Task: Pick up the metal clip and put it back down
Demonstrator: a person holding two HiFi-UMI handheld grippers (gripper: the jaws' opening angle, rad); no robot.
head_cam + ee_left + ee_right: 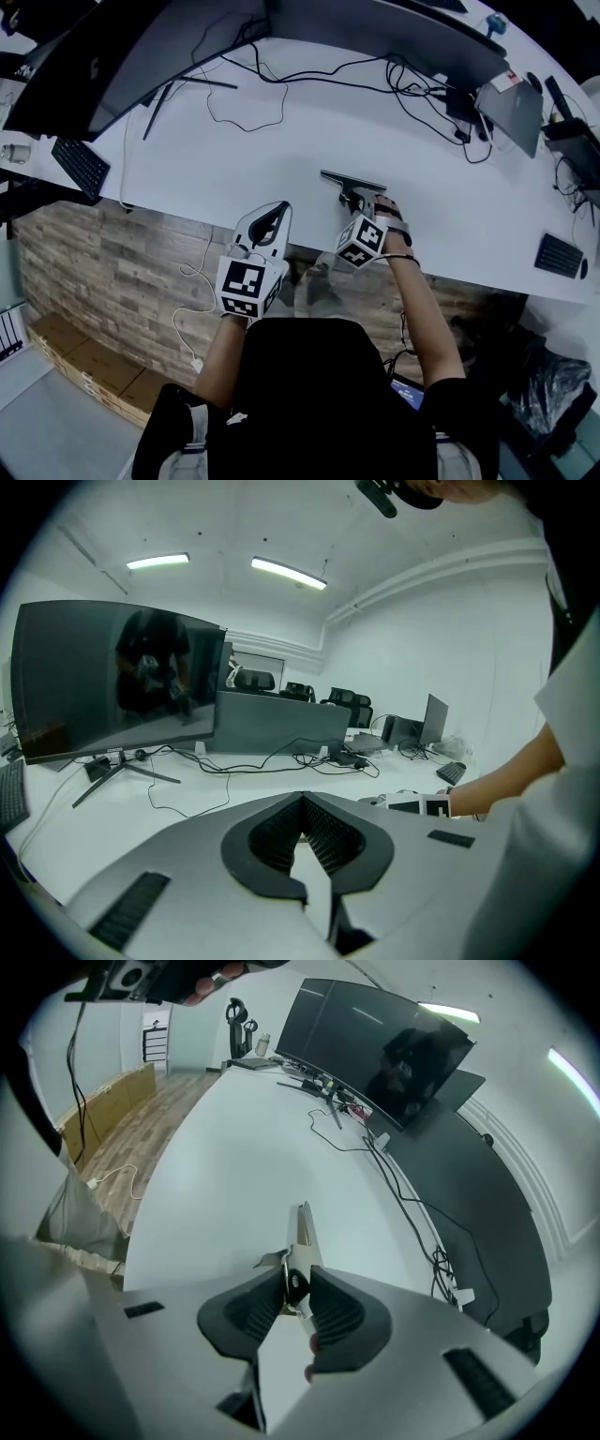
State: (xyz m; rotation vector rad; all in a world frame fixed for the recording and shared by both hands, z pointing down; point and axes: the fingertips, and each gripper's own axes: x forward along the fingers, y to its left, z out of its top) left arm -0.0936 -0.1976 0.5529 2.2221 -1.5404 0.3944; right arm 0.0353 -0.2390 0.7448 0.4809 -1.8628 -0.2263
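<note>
The metal clip (352, 180) is a long silver bar clip at the white desk (234, 159), near its front edge. My right gripper (362, 201) comes at it from the near side. In the right gripper view the clip (302, 1232) points away from me. Its handle sits between the dark ribbed pads (330, 1309), which press on it from both sides, so my right gripper (296, 1288) is shut on it. I cannot tell whether the clip still touches the desk. My left gripper (272, 217) rests at the desk's front edge to the left, its jaws together and empty, as the left gripper view (302, 803) shows.
Two dark monitors (141, 47) stand along the far side, with black cables (244, 94) trailing over the desk. A keyboard (80, 167) lies far left, another keyboard (561, 255) far right, and a laptop (511, 108) at the back right.
</note>
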